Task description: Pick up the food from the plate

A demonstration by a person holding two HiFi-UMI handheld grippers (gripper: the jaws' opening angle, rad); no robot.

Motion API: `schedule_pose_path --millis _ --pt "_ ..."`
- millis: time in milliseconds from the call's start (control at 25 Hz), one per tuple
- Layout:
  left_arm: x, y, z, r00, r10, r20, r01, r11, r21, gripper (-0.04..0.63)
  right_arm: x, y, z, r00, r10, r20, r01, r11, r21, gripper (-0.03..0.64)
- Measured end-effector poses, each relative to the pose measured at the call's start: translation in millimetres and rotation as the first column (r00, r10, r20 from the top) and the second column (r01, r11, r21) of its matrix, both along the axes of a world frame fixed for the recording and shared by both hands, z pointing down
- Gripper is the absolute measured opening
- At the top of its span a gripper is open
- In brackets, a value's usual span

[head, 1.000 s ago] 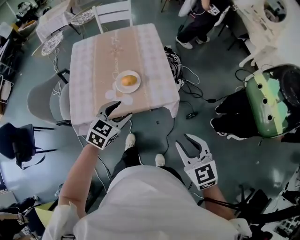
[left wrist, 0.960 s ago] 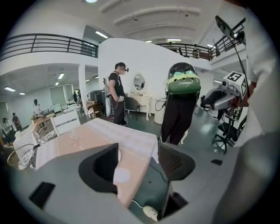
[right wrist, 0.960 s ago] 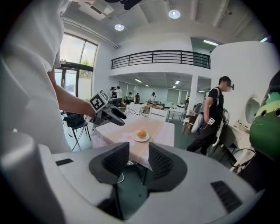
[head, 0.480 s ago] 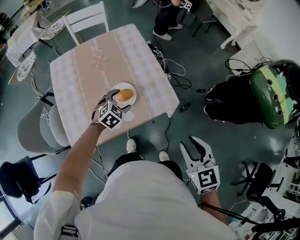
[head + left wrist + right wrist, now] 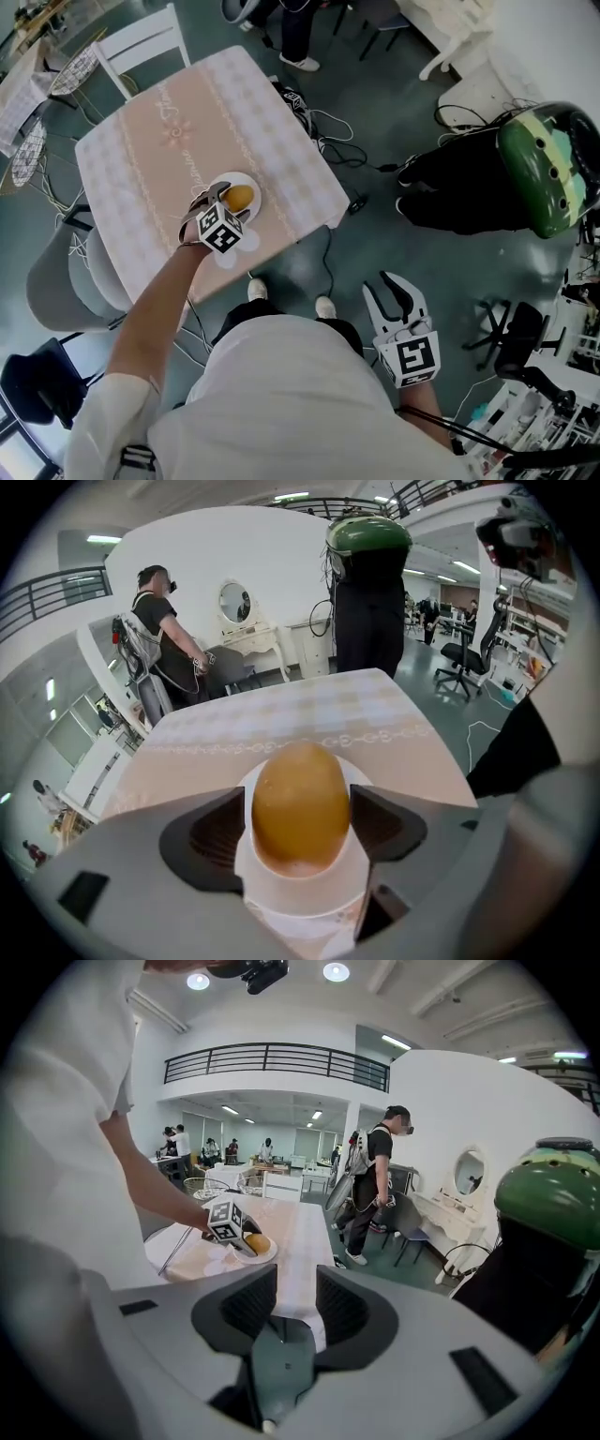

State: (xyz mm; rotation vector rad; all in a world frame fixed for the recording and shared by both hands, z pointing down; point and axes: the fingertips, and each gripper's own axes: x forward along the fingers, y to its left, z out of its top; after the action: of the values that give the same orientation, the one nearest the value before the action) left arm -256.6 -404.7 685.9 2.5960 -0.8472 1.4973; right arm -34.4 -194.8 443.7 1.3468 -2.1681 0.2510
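Left gripper [image 5: 302, 827] jaws spread wide, food [image 5: 300, 799] between them at twelve o'clock, unpinched; a skewed squeeze could roll it off the plate [image 5: 309, 900]; right gripper [image 5: 394, 287] jaws apart, empty.

One tabletop [image 5: 141, 141] stands here, and on it there is one white plate [image 5: 255, 185] with one yellow piece of food [image 5: 240, 197]. There are two claws: the left claw [image 5: 300, 829] is over the tabletop and the right claw [image 5: 392, 295] is well away from the tabletop. One white chair [image 5: 141, 42] stands at the far end of the tabletop, one person [image 5: 164, 639] stands past that end, and one big green round thing [image 5: 548, 159] sits well off from the tabletop.
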Motion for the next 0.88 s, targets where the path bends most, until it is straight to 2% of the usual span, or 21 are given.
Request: schedule_pose_path --millis 160,320,680,880 --pt "-6 -5 2 0.999 -0.001 0.041 0.000 1.000 0.027 0.330 0 -2 1 1.000 0.006 -0.009 -0.006 1.000 -0.001 0.133" --pt "-6 -7 -5 1.000 0.000 0.022 -0.001 0.999 0.040 0.327 3 -3 3 1.000 -0.001 -0.009 0.001 1.000 -0.003 0.133" --pt "-9 12 -44 0.994 -0.081 -0.068 0.083 0.996 0.031 0.325 1 -4 3 0.996 -0.086 0.001 0.086 0.996 0.016 0.133" --pt "-8 38 -85 0.974 -0.159 -0.160 0.164 0.986 0.016 0.324 6 3 1 0.990 -0.141 0.015 0.140 0.990 0.023 0.133"
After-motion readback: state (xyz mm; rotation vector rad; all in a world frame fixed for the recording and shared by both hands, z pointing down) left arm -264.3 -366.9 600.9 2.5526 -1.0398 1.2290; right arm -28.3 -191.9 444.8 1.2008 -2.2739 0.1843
